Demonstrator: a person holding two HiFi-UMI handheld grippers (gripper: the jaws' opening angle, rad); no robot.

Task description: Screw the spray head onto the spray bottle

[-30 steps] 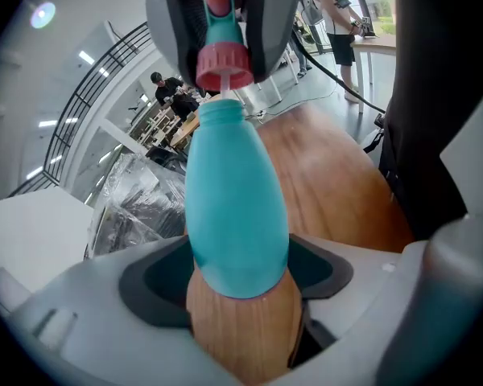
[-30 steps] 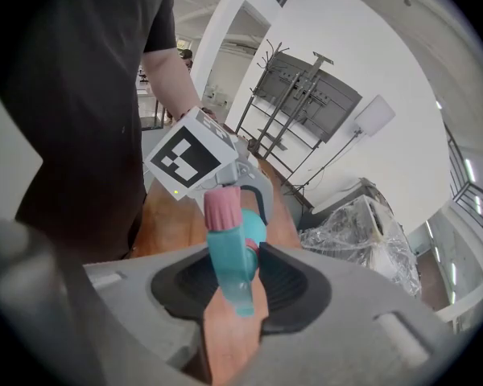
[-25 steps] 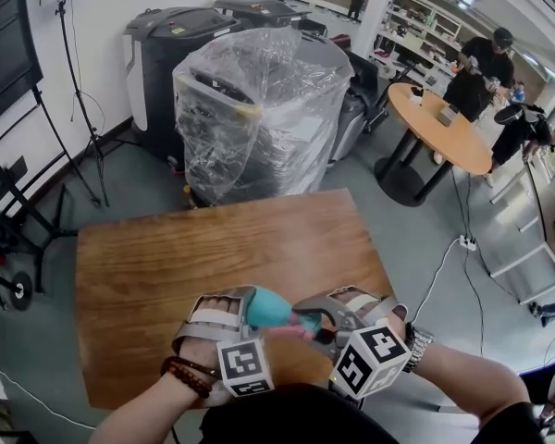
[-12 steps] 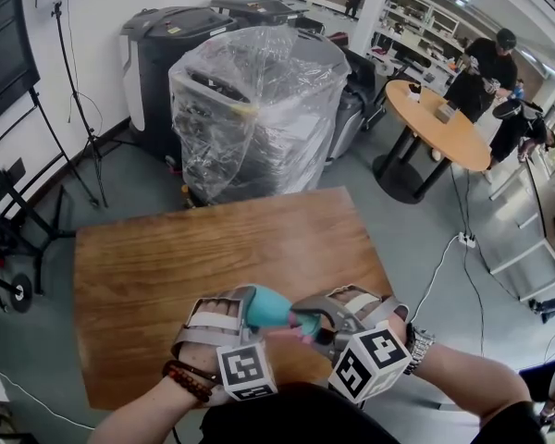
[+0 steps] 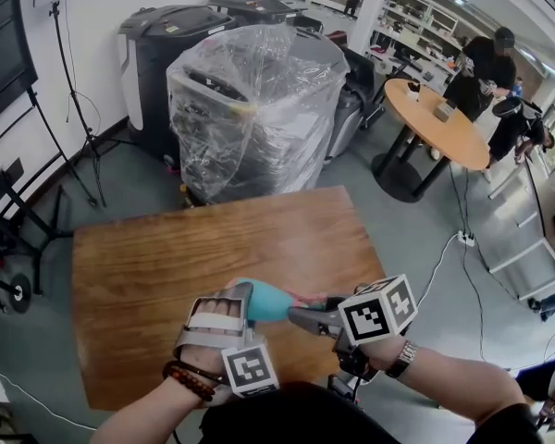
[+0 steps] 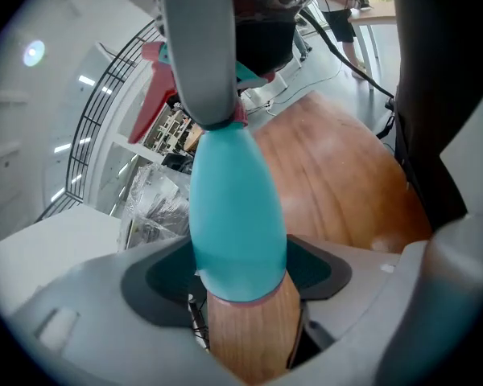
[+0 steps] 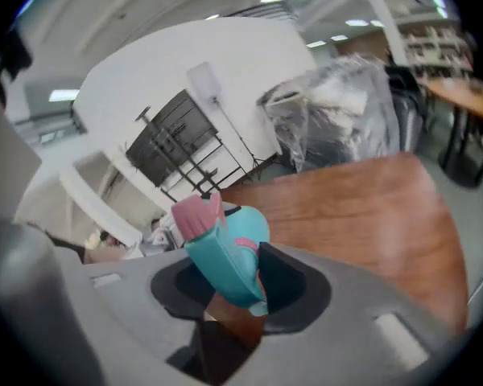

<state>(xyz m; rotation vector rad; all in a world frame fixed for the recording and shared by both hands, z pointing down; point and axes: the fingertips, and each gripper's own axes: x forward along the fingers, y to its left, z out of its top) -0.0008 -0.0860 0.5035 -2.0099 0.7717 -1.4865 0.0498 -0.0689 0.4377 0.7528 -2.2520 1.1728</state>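
Observation:
Both grippers are held together over the near edge of the wooden table [image 5: 166, 248]. A teal spray bottle [image 5: 264, 302] lies roughly level between them, and my left gripper [image 5: 245, 303] is shut on its body. In the left gripper view the bottle [image 6: 233, 207] runs away from the jaws toward the pink trigger [image 6: 157, 87]. My right gripper [image 5: 310, 314] is shut on the teal and pink spray head [image 7: 221, 252] at the bottle's neck. The joint between head and neck is hidden by the right gripper's fingers [image 6: 197, 47].
Beyond the table stand a plastic-wrapped machine [image 5: 250, 109] and a dark bin [image 5: 162, 54]. A light stand [image 5: 79, 91] and a black rack [image 5: 9, 202] are at the left. A round table [image 5: 439, 123] with people at it is at the back right.
My right gripper has turned about the bottle's axis, and its marker cube has swung up and to the right. The left gripper and bottle have barely moved.

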